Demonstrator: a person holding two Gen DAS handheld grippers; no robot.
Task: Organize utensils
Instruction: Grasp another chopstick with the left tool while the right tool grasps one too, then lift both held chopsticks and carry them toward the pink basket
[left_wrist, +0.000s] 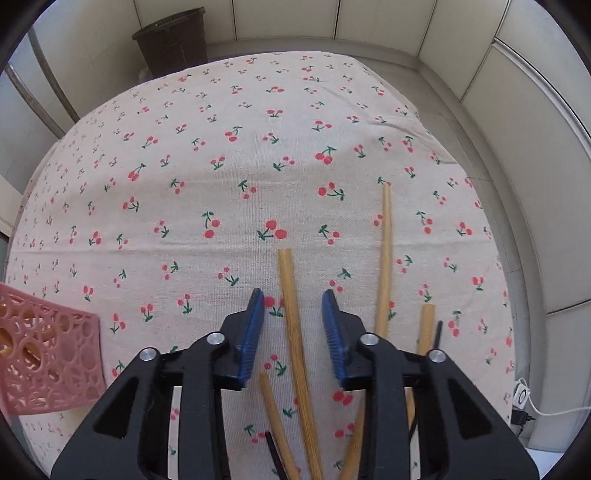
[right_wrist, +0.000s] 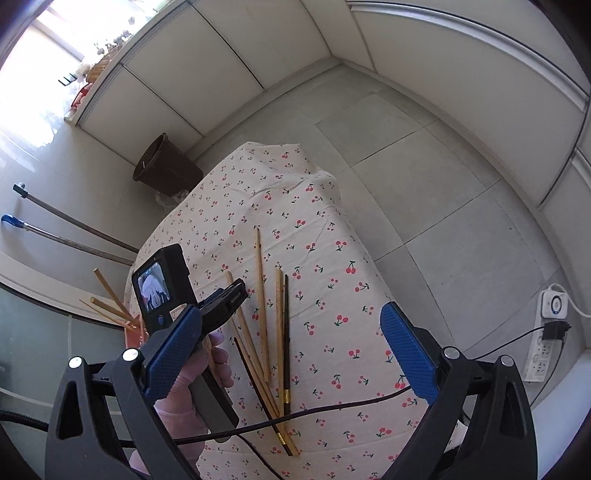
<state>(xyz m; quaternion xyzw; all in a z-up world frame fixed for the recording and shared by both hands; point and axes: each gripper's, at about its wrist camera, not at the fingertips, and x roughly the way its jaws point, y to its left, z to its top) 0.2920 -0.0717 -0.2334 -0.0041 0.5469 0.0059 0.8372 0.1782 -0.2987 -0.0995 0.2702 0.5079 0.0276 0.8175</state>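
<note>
Several chopsticks lie loose on the cherry-print tablecloth (left_wrist: 229, 155). In the left wrist view my left gripper (left_wrist: 293, 314) is open and low over them, its blue fingers on either side of one bamboo chopstick (left_wrist: 293, 317). Another bamboo chopstick (left_wrist: 384, 258) lies to the right, a black one (left_wrist: 437, 334) beyond it. A pink perforated holder (left_wrist: 48, 350) with chopsticks in it stands at the left. My right gripper (right_wrist: 291, 347) is open and empty, held high above the table. Below it I see the left gripper (right_wrist: 231, 295) over the chopstick pile (right_wrist: 264, 314), and the table (right_wrist: 332, 295).
A brown wicker bin (left_wrist: 171, 38) stands on the floor beyond the table's far edge. A white power strip (right_wrist: 546, 332) with a plug lies on the floor at the right. A black cable (right_wrist: 332, 408) runs across the table's near end. Two long handles (right_wrist: 74, 236) lean at the left.
</note>
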